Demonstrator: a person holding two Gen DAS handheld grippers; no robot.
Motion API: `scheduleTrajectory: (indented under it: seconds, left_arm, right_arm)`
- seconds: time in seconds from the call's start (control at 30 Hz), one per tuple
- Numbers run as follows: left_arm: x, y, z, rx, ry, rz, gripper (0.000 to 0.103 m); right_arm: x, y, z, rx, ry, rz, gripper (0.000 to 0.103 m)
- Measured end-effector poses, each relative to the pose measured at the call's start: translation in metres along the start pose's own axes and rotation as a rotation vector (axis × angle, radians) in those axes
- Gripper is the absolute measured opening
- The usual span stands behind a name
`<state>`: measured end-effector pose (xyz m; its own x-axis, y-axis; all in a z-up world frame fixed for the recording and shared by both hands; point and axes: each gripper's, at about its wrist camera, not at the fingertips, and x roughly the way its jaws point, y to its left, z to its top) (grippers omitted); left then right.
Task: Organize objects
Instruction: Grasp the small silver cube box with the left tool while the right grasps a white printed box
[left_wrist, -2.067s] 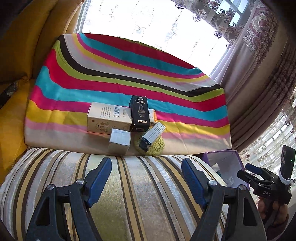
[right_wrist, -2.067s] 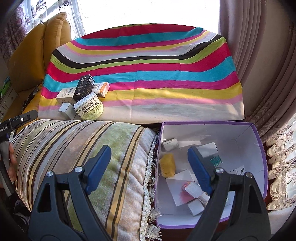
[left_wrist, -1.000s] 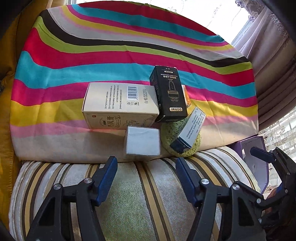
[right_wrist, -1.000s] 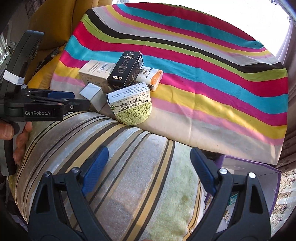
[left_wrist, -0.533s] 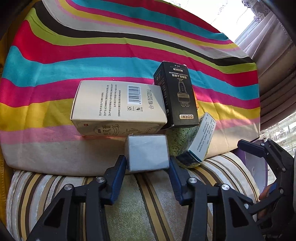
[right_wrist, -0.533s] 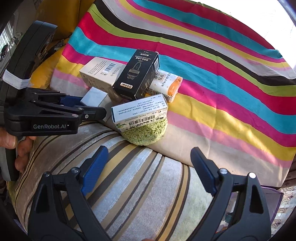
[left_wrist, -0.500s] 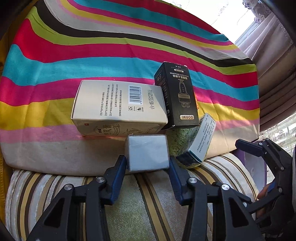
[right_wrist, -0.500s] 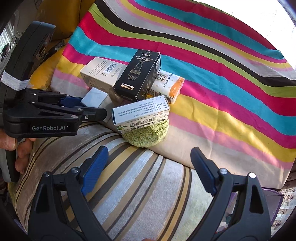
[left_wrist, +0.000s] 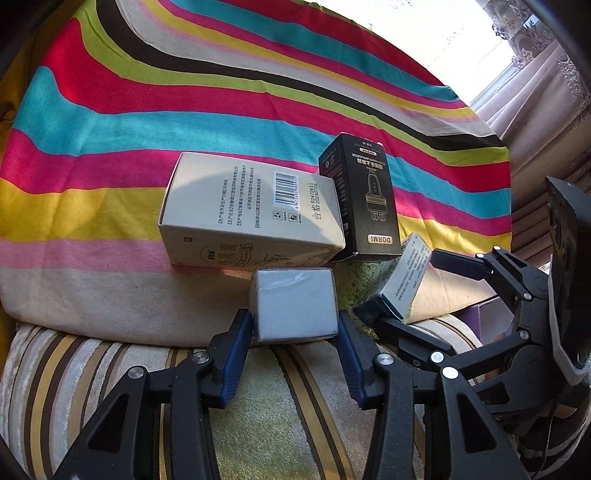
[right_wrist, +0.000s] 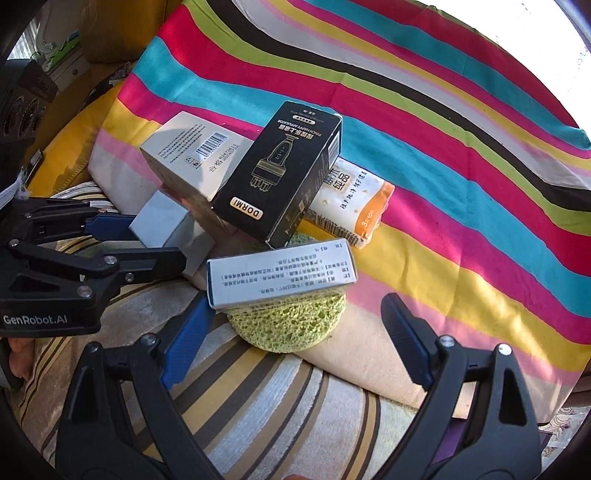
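Fingers of the left gripper (left_wrist: 294, 334) sit narrowed on either side of the small grey box (left_wrist: 295, 303) at lower centre of the left view, blue pads against its sides, though a firm clamp cannot be confirmed. The right gripper (right_wrist: 297, 345) is spread wide and holds nothing, its left finger (right_wrist: 188, 338) beside the white carton (right_wrist: 280, 272) lying on the green sponge (right_wrist: 291, 325), low in the middle of the right view. The step in hand looks like picking up the first pieces from the pile on the striped cloth (left_wrist: 110, 122). Next calls for closing firmly, then lifting without toppling the black box (right_wrist: 280, 173) leaning above
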<state>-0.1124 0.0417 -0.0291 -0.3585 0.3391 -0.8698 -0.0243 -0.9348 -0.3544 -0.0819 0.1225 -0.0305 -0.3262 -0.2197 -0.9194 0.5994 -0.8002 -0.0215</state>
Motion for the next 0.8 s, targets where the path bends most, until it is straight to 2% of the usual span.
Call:
scheduleTrajectory:
  seconds: [0.3,0.33,0.4,0.8]
  left_arm:
    - [0.001,0.000,-0.001,0.002,-0.009,0.002,0.047]
    - [0.000,-0.001,-0.001,0.004,-0.010,0.004,0.047]
    - [0.000,-0.001,-0.002,0.004,-0.011,0.006,0.047]
    - [-0.023,-0.012,-0.016,0.019,-0.068,0.014,0.047]
  right_arm:
    - [0.012,-0.003,0.008,-0.006,0.004,-0.010,0.091]
    - [0.011,-0.004,0.008,-0.002,-0.001,-0.016,0.089]
    - [0.010,-0.005,0.007,0.005,-0.002,-0.024,0.078]
    - [-0.015,-0.008,-0.010,0.085,-0.047,-0.040,0.078]
